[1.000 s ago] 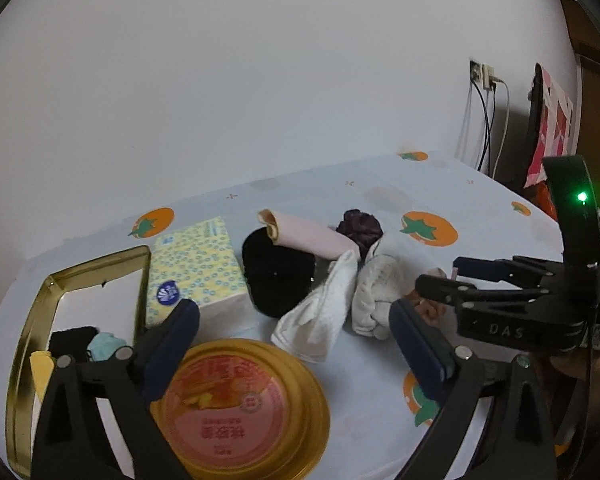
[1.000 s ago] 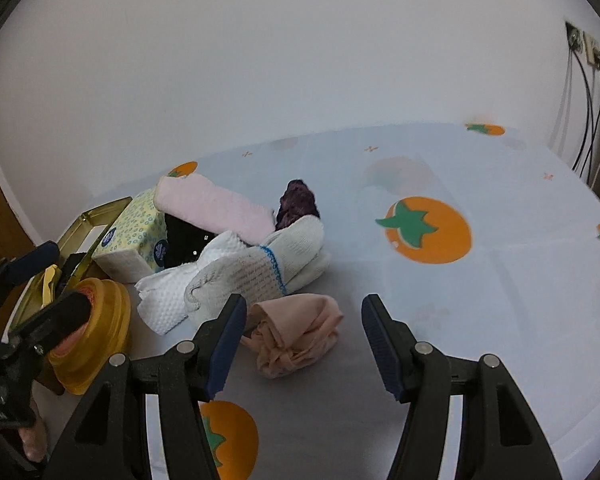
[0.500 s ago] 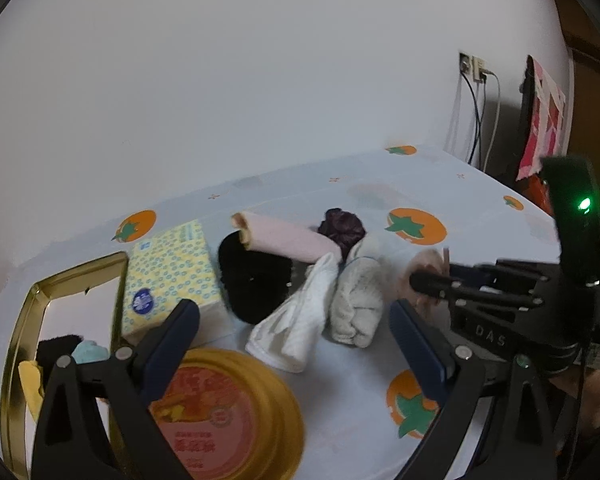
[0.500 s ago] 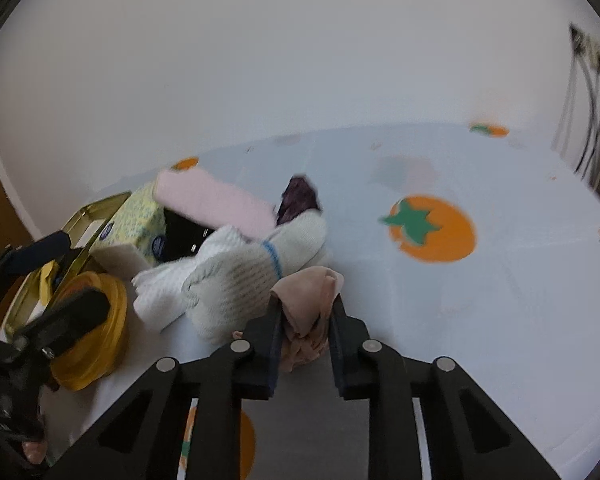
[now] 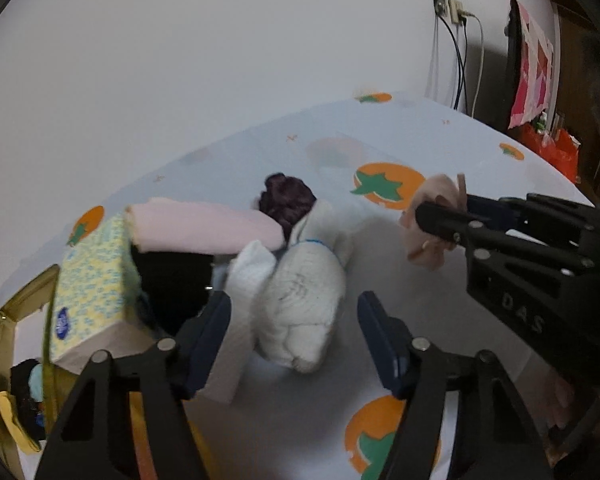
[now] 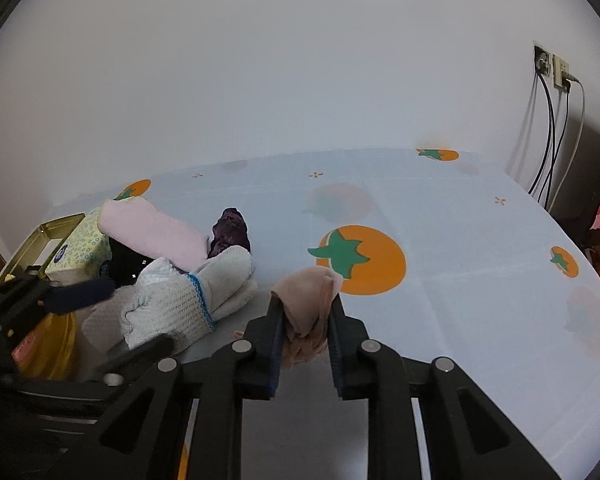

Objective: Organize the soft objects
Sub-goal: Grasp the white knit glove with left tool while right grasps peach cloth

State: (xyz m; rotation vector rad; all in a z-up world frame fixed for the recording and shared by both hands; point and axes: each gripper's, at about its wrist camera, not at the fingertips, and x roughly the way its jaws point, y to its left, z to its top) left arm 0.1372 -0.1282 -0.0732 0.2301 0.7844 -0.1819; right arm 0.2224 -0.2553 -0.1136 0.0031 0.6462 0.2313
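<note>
The white sock (image 5: 300, 300) lay between the left hand-held gripper's (image 5: 294, 336) closing jaws, best pinched mid-roll, while the right hand-held gripper (image 6: 306, 312) gripped the pink cloth (image 6: 306, 300) at lower centre.

A home room: a table under a persimmon-print tablecloth (image 6: 440, 240), a wall socket (image 6: 552, 66) with cables, a tissue box (image 5: 92, 280).

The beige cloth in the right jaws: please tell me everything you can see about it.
The beige cloth is a small, thin, stocking-like piece, pale peach-beige, bunched and wrinkled. The right gripper is shut on its middle, one pad on each side. Its top bulges above the jaws and a crumpled end hangs below them. In the left wrist view it appears lifted clear of the tablecloth, apart from the white sock and the rest of the pile. Nothing else touches it.
</note>
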